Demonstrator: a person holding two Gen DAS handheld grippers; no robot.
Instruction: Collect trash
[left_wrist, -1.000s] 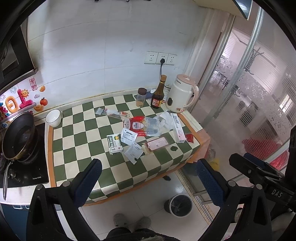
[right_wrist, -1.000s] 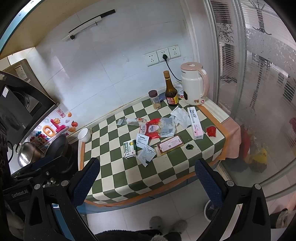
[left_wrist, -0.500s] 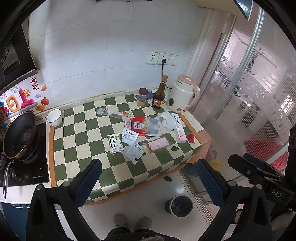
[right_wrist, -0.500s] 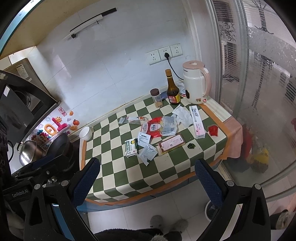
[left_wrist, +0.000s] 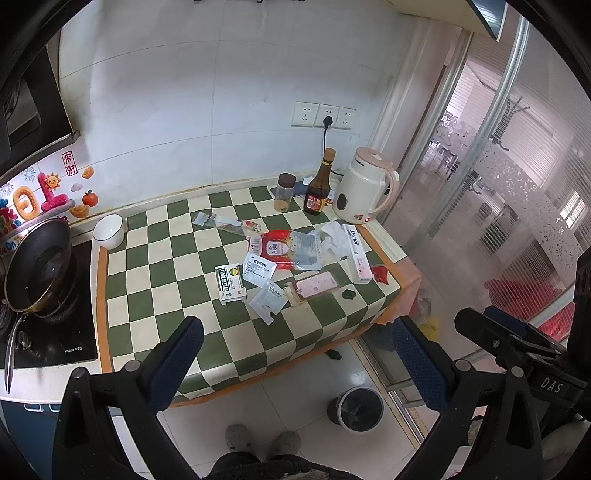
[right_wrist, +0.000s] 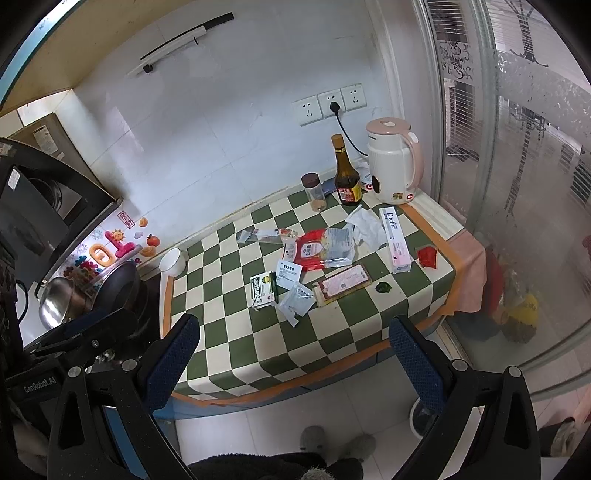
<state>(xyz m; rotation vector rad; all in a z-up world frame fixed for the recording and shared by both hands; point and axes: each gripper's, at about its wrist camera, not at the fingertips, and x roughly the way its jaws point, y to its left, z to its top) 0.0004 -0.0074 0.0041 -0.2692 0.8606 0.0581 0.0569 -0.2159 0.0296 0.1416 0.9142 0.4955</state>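
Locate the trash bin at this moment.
In the left wrist view, the trash bin stands on the tiled floor below the near right corner of the checkered table, right of the person's slippers. The right wrist view shows only its rim.

Glossy checkered tablecloth (left_wrist: 162, 295) — perhaps oilcloth; crinkly plastic wrappers (left_wrist: 295, 249); glossy kettle (left_wrist: 364, 192).
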